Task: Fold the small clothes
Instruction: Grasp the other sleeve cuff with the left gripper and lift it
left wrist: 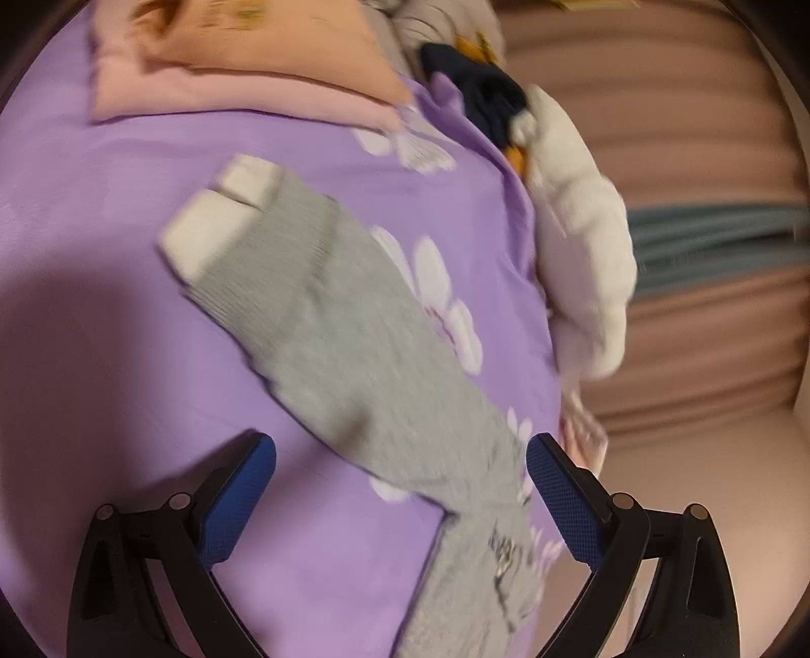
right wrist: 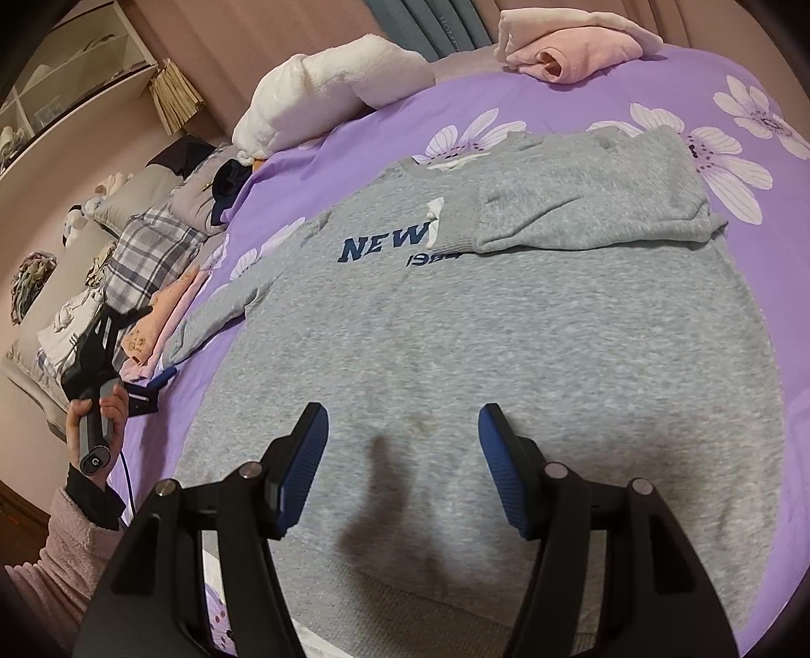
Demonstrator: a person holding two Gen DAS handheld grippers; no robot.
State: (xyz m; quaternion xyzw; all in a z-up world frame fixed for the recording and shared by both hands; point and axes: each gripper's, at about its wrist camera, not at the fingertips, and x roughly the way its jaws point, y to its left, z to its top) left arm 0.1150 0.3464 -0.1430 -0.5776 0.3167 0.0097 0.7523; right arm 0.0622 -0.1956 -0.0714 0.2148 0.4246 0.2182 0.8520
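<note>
bed (right wrist: pixel 582 106): purple floral cover
on it: grey sweatshirt (right wrist: pixel 455 329) spread flat, pink folded clothes (right wrist: pixel 567 50), white plush (right wrist: pixel 329 76) at edge

Dim warm indoor light; left wrist view motion-blurred, right sharper, fisheye edges bent and vignetted.

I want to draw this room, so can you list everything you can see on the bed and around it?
grey sweatshirt: one, grey with blue letters, flat on the bed, one sleeve folded across its chest
bedsheet: one, purple with white flowers, under everything
pink clothes: one folded pile, pink, far edge of the bed
white towel: one, white, rolled at the bed's edge
checked cloth: one, blue and white, beside the bed
left gripper: one, black with blue pads, open over the unfolded sleeve
right gripper: one, black with blue pads, open above the sweatshirt's hem
hand: one, holding the left gripper's handle
</note>
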